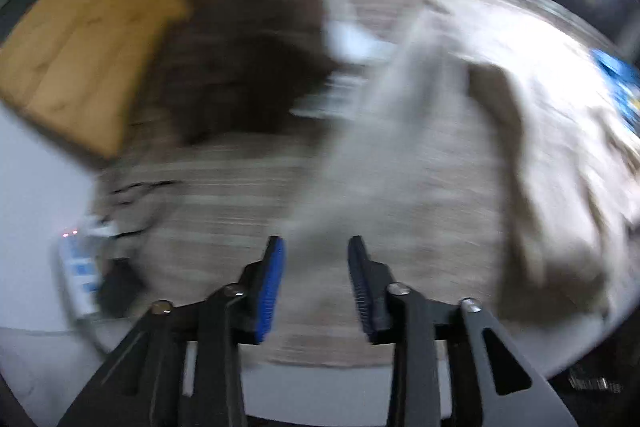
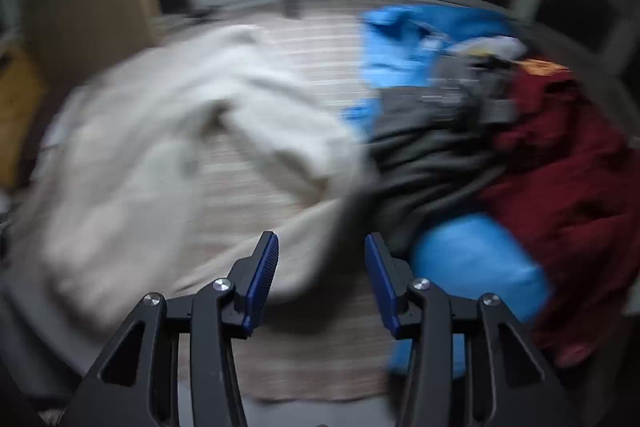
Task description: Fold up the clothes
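Clothes wait in two groups: the cream garment (image 2: 160,147) lies spread at 10 o'clock, so I can fold it first, and the pile of blue, grey and red clothes (image 2: 500,155) stays at 2 o'clock. My left tongs (image 1: 316,247) and right tongs (image 2: 322,243) are released, holding nothing, above the striped mat (image 2: 280,187).

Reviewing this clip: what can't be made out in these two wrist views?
- Cream garment: motion blur in both views hides its type, seams and edges.
- Grey garment: partly buried in the pile between blue cloth and red cloth, right view.
- White device: left view, blurred at the fisheye rim; unreadable.
- Left gripper and right gripper: whether the pads touch fabric is lost to blur.
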Demonstrator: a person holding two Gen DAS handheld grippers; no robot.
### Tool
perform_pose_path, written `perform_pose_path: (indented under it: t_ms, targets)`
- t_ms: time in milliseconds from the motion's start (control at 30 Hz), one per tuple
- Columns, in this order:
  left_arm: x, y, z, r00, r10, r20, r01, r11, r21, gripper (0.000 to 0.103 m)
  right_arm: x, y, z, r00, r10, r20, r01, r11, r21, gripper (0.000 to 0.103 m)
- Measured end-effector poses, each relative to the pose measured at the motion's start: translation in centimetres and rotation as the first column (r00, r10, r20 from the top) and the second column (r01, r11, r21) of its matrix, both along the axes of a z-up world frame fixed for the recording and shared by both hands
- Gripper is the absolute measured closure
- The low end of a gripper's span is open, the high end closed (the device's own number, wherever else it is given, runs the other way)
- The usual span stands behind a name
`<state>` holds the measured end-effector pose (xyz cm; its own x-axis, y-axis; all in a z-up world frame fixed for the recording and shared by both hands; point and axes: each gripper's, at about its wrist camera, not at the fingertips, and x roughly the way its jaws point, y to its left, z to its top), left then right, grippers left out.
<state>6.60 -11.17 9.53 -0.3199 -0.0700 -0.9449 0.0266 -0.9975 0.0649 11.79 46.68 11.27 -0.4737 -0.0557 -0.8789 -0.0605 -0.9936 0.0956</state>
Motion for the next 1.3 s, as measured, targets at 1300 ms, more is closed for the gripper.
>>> perform_pose_path:
  t_ms: [1300]
  targets:
    - [0.3, 15.1, -3.1, 0.941, -0.321, 0.109, 0.259, 0.888, 0.379, 0.064, 3.9, -4.3, -3.6, 0.968, 0.184, 0.173, -0.143, 0.963, -0.229, 0.061]
